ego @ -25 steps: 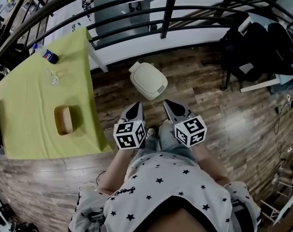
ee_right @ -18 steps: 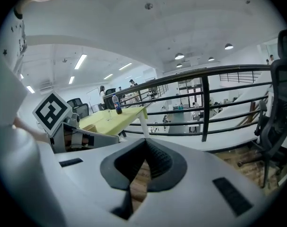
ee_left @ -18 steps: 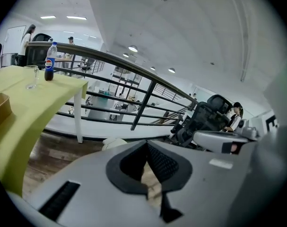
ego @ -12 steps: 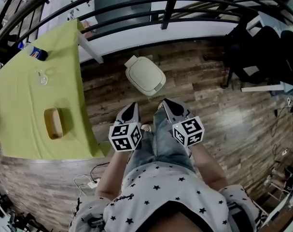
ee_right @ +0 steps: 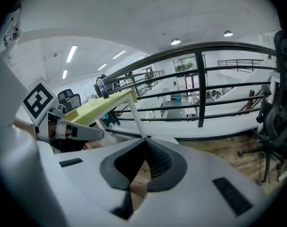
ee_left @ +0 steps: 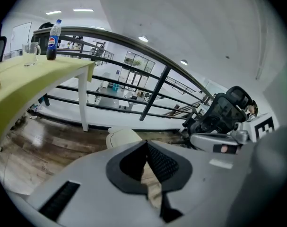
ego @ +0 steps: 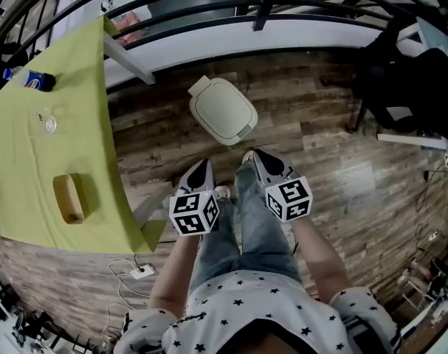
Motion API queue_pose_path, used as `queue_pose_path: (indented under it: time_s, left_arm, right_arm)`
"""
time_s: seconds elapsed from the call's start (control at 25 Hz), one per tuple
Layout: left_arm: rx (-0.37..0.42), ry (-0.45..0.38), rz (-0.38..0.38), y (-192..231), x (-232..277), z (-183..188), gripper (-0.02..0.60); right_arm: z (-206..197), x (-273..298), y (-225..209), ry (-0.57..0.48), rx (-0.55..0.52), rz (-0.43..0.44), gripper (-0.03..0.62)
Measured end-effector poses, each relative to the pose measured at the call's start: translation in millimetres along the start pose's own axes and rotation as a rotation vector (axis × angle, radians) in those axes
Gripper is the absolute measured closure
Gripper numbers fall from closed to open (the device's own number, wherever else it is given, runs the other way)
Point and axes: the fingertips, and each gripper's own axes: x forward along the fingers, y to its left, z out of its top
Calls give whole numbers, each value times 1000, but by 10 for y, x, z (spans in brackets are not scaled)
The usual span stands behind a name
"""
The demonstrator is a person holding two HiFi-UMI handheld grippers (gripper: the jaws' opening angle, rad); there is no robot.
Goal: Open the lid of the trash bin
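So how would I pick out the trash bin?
Start at the yellow-green table on the left and the black railing along the top. On the wooden floor in the corner between them stands the trash bin: a cream, rounded box with its lid shut, unlike the dark chairs nearby.

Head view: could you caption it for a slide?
Person facing closed cream trash bin, left gripper and right gripper shut, short of it.
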Motion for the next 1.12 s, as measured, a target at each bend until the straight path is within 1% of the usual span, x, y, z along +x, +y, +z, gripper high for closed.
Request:
queue_pose_path:
  time_s: [0.2,0.44,0.88,1.12]
  left_arm:
    - [-10,35,20,117,298,-188,575]
    - [-20,66,33,211,578,-357,575]
    - [-54,102,59,381,951,-640,575]
    - [-66,108,60,461,1115,-771,575]
  right_arm:
    - [-286,361,-238,40,12,-6,600]
    - [-535,729,-446,71,11,-6,600]
    - [-1140,1266,-738,162,10,-14,600]
    - [-1522,1523,-870,229,-20,-17,600]
